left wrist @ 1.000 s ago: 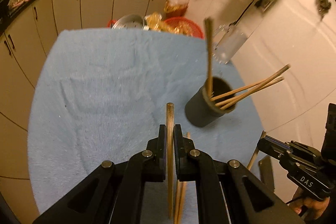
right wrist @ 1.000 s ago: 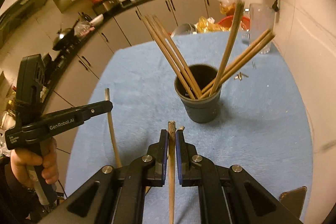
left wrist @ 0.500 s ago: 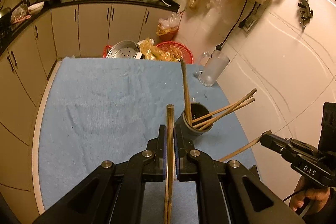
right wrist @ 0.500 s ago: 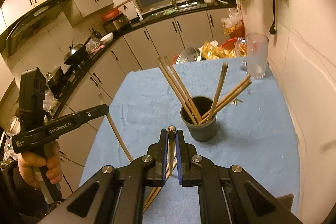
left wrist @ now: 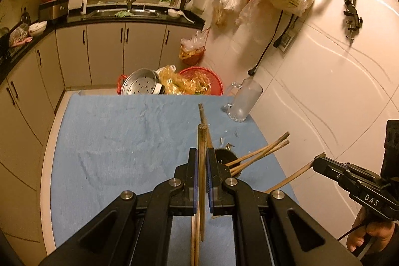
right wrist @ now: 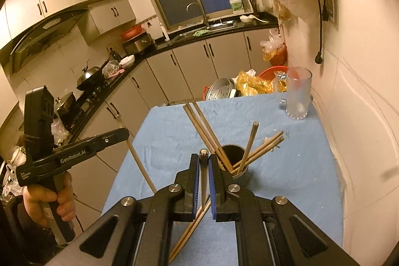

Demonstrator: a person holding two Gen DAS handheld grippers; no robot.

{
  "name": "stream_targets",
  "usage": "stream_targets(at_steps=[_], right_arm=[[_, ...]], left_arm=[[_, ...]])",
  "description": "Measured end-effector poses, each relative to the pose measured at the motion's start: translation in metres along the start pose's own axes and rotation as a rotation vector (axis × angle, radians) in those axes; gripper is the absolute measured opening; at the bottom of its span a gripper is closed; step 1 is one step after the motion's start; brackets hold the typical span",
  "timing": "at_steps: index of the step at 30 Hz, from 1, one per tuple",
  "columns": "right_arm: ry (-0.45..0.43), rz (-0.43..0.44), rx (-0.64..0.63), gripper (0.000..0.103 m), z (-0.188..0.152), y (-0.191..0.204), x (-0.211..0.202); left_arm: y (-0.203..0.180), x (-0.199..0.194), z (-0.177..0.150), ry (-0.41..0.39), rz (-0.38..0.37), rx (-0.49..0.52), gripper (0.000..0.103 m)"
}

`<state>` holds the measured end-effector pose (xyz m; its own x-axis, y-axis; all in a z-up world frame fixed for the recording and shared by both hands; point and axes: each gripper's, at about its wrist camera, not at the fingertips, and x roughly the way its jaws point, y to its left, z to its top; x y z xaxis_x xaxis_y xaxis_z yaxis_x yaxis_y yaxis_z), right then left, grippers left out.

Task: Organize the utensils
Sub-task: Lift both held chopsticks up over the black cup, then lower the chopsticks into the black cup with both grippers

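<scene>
A dark cup (right wrist: 237, 166) with several wooden chopsticks (right wrist: 259, 148) stands on the blue cloth; in the left wrist view the cup (left wrist: 227, 158) sits just right of my fingers. My left gripper (left wrist: 202, 166) is shut on a wooden chopstick (left wrist: 201, 141), held high above the table. My right gripper (right wrist: 204, 166) is shut on another chopstick (right wrist: 204, 153), also raised behind the cup. Each gripper shows in the other's view: the right one (left wrist: 321, 161) with its chopstick, the left one (right wrist: 124, 133) likewise. Two more chopsticks (right wrist: 189, 228) lie on the cloth below.
A glass mug (right wrist: 298, 96) stands at the table's far right corner by the white wall. Beyond the far edge are a metal steamer pot (left wrist: 141, 84) and a red basket (left wrist: 199, 81). Kitchen cabinets run along the left. Small bits (left wrist: 227, 141) lie near the cup.
Both grippers have risen and drawn back from the cup, each still shut on its chopstick. The cup now looks smaller and lower in both views.
</scene>
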<state>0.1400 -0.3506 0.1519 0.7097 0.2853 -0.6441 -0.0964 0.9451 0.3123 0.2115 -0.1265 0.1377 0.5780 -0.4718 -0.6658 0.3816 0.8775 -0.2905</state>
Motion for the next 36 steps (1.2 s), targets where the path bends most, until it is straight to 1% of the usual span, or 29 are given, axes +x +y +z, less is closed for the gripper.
stream_targets(at_steps=[10, 19, 32, 36], right_arm=[[-0.021, -0.005, 0.002, 0.008, 0.006, -0.003, -0.011], [-0.043, -0.008, 0.009, 0.008, 0.009, -0.002, -0.019], [-0.102, -0.013, -0.007, 0.008, 0.03, 0.002, -0.037], [-0.126, -0.023, -0.014, 0.008, 0.038, 0.002, -0.043]], left_arm=[[-0.012, 0.001, 0.006, -0.008, -0.004, 0.036, 0.006], [-0.016, 0.003, 0.011, -0.012, -0.001, 0.047, 0.006], [-0.03, 0.005, 0.029, -0.035, -0.021, 0.083, 0.007], [-0.036, 0.005, 0.039, -0.05, -0.029, 0.091, 0.007]])
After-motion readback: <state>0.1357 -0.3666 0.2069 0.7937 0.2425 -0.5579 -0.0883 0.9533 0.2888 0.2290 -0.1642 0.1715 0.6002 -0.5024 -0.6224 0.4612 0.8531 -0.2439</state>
